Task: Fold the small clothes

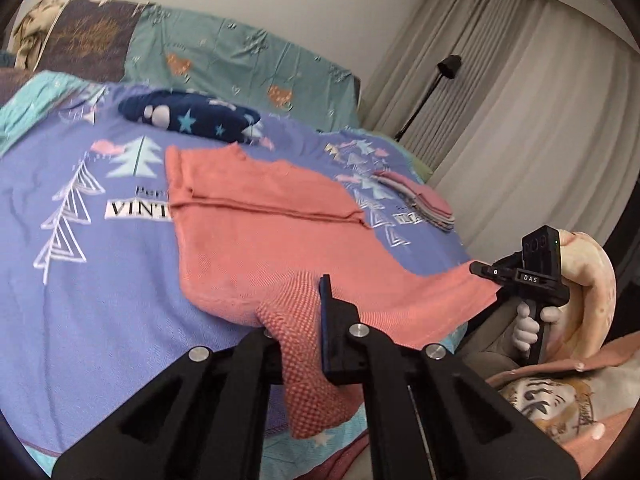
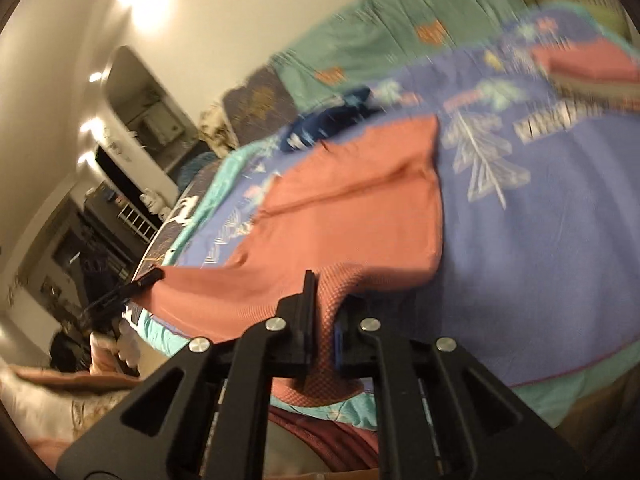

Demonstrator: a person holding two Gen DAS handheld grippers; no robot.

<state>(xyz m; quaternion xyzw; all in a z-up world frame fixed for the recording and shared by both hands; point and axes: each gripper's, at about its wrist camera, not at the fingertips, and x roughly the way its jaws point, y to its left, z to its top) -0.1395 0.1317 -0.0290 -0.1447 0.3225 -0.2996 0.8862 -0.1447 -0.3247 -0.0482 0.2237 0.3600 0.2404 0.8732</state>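
A salmon-pink knit garment [image 1: 264,216] lies spread on the purple bedspread [image 1: 88,300], with a fold line across its far part. My left gripper [image 1: 304,312] is shut on its near left corner, which hangs over the bed's edge. My right gripper [image 1: 486,270] shows at the right of the left wrist view, shut on the near right corner. In the right wrist view my right gripper [image 2: 324,312] pinches the same garment [image 2: 352,204], and my left gripper [image 2: 150,278] holds the other corner at the far left.
A stack of folded clothes [image 1: 416,200] sits at the bed's far right and shows too in the right wrist view [image 2: 588,66]. A navy star-print garment [image 1: 188,116] lies behind the pink one. Teal pillows [image 1: 248,60], curtains [image 1: 520,100] and a black floor lamp [image 1: 440,80] stand beyond.
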